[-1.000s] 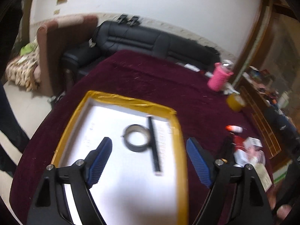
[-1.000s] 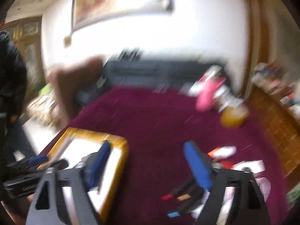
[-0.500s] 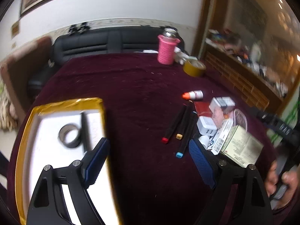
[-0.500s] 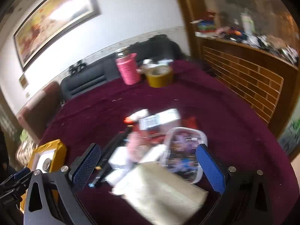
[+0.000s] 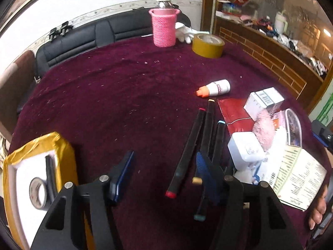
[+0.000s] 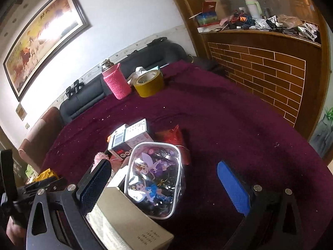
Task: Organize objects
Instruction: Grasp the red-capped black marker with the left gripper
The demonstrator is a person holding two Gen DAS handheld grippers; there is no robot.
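My left gripper (image 5: pixel 164 166) is open, low over the maroon tablecloth (image 5: pixel 124 87). A red-capped black marker (image 5: pixel 187 152) lies between its fingers; two more markers (image 5: pixel 212 137) lie under the right finger. A yellow-rimmed tray (image 5: pixel 62 156) at the left holds a black tape roll (image 5: pixel 38 192) and a black stick (image 5: pixel 50 170). My right gripper (image 6: pixel 164 184) is open over a clear pouch of figurines (image 6: pixel 155 179) and a beige box (image 6: pixel 129 223). A pile of small boxes (image 6: pixel 129 137) lies beyond.
A pink knitted bottle (image 5: pixel 164 27), a yellow tape roll (image 5: pixel 208 44) and a white glove (image 5: pixel 184 32) stand at the far edge. A small orange-capped bottle (image 5: pixel 214 87), a red packet (image 5: pixel 233 110) and a white charger (image 5: pixel 245 150) lie nearby. Brick-pattern cabinet (image 6: pixel 260 73) at right.
My left gripper has swung right from the tray and dropped down onto the markers. My right gripper has moved closer over the clear pouch and beige box.
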